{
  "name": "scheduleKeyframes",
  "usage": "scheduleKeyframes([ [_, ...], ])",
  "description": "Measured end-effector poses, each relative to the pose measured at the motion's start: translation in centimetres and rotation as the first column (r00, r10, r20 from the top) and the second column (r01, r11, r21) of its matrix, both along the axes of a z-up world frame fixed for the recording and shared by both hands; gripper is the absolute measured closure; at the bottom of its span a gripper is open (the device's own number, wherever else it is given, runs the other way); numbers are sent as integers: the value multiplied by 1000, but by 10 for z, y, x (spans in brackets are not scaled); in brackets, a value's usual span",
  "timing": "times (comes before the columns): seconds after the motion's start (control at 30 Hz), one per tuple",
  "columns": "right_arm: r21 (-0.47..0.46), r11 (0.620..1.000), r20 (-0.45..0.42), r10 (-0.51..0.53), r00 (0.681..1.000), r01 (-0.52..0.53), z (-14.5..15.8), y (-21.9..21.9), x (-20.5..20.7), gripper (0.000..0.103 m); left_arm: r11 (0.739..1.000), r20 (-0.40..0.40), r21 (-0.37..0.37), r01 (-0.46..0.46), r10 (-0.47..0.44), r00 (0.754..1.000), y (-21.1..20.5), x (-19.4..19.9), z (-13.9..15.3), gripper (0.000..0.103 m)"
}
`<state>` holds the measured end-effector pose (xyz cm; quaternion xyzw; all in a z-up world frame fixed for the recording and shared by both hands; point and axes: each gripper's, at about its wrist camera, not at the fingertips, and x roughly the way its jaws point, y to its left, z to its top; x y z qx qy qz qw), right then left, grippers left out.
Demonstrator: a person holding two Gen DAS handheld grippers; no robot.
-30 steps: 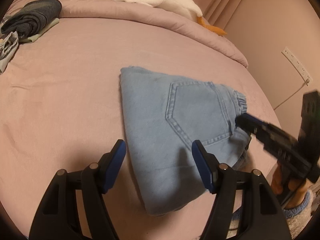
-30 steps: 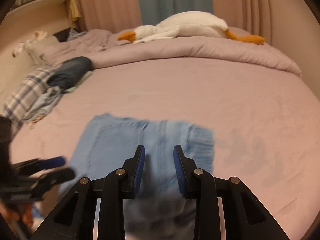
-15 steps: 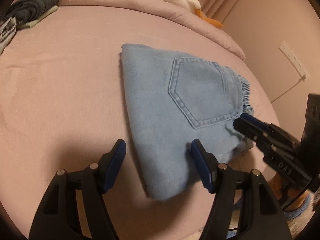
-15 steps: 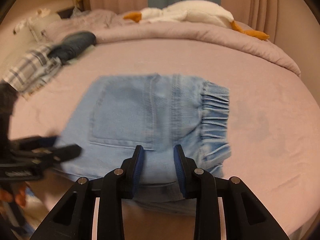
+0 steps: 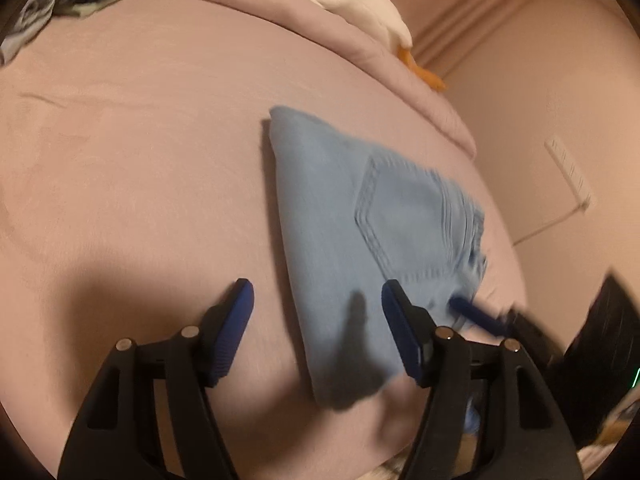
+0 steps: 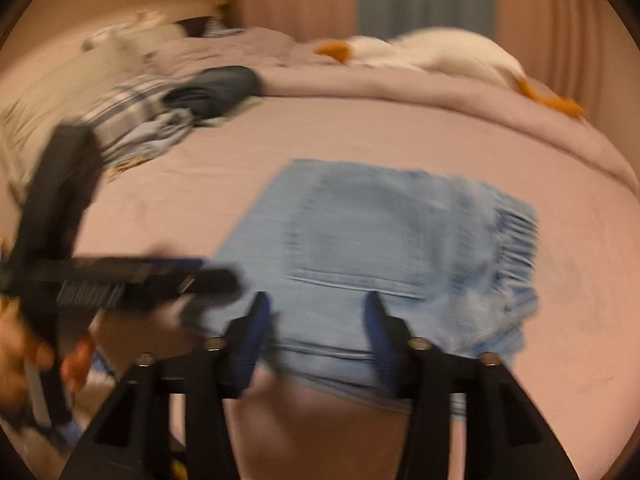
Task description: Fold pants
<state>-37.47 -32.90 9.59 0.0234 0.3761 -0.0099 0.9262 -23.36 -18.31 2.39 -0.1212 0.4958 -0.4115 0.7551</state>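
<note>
Light blue denim pants [image 5: 352, 232] lie folded into a compact stack on the pink bed [image 5: 140, 152], back pocket up. My left gripper [image 5: 316, 308] hovers open over the stack's near corner, its fingers straddling the fold edge without pressing it. In the right wrist view the same pants [image 6: 380, 248] fill the middle, gathered waistband at right. My right gripper [image 6: 316, 320] is at the near edge of the stack with its jaws opening; the denim edge lies between the fingers, no longer pinched. The left gripper [image 6: 216, 276] reaches in from the left there.
A white plush goose [image 6: 440, 56] lies on the rolled pink duvet [image 6: 400, 92] at the back. Dark folded clothes [image 6: 216, 88] and plaid fabric [image 6: 132, 112] sit at the far left. A wall with a power strip [image 5: 568, 172] borders the bed's right side.
The right gripper's jaws have spread apart, letting go of the denim edge, and it drew nearer the stack. The left gripper shifted over the stack's near corner, staying open.
</note>
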Motion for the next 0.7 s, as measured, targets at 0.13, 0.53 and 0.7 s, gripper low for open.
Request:
scheduleKeyframes([
  [0.13, -5, 993, 16, 117, 993, -117, -5, 24, 4, 49, 998, -58, -43, -43, 41, 997, -9, 29, -4, 37],
  [0.53, -183, 957, 9, 229, 973, -223, -31, 65, 20, 53, 990, -143, -105, -95, 80, 986, -45, 101, -9, 63],
  [0.7, -182, 949, 4, 263, 965, -258, -35, 69, 14, 65, 996, -100, -72, -55, 48, 994, -55, 108, -11, 70],
])
